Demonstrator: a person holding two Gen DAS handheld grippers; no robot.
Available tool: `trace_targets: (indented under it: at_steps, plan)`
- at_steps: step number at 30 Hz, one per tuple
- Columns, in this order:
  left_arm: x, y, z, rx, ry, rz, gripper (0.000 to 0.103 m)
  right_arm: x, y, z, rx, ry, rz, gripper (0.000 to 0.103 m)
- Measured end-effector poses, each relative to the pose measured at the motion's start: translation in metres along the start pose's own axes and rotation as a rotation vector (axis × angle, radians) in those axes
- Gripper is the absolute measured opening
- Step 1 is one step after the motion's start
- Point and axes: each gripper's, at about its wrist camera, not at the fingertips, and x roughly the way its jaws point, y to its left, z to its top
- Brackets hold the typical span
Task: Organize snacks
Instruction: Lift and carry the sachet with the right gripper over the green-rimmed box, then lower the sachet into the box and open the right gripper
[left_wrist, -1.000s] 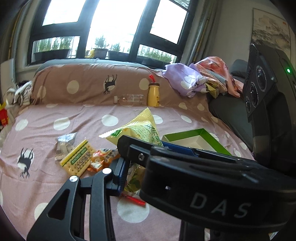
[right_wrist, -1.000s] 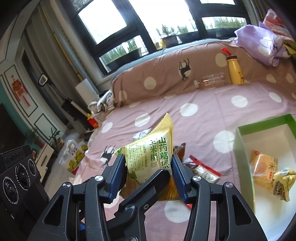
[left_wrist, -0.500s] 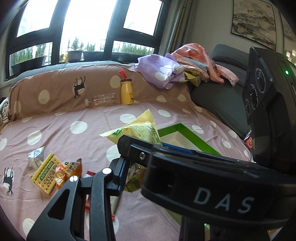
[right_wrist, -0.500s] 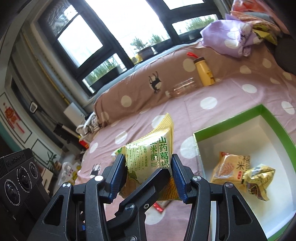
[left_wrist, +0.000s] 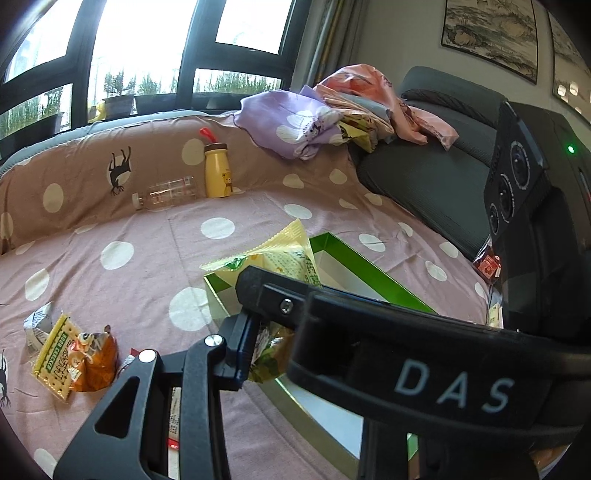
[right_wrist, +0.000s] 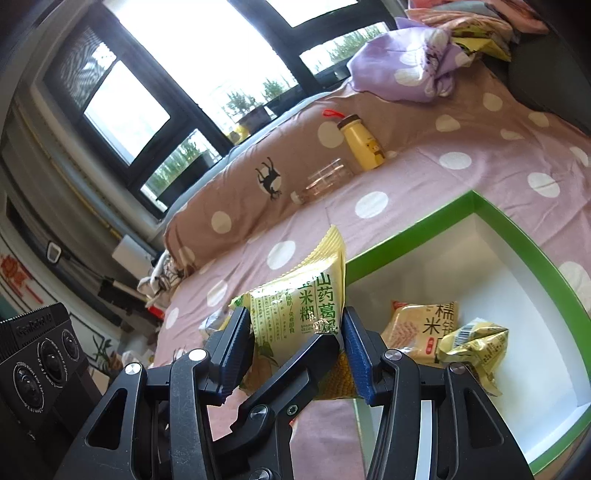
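Both grippers have carried the yellow snack packet (right_wrist: 303, 306), clenched between the right fingers (right_wrist: 356, 354) and left fingers (left_wrist: 243, 343), over the green box (right_wrist: 417, 229); releasing inside comes next.

It was a home, a lived-in sitting room. Ahead of the grippers stretched a sofa (left_wrist: 122, 254) draped in a pink polka-dot cover with deer prints. Crumpled bedding (left_wrist: 332, 114) lay heaped on the backrest ahead to the right. Beyond the backrest stood large dark-framed windows (left_wrist: 184, 48) with potted plants (left_wrist: 118, 99) on the sill. A framed landscape painting (left_wrist: 491, 33) hung high on the right wall. A yellow drink bottle (left_wrist: 217, 168) stood against the backrest.
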Motion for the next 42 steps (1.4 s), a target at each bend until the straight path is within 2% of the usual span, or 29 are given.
trace_targets:
  at_steps: [27, 42]
  plan:
    - [0.050, -0.011, -0.004, -0.044, 0.136, -0.096, 0.031, 0.011, -0.051, 0.003, 0.137, 0.057, -0.113, 0.054]
    - [0.069, -0.015, -0.006, -0.062, 0.201, -0.121, 0.031, 0.015, -0.068, 0.003, 0.186, 0.080, -0.147, 0.054]
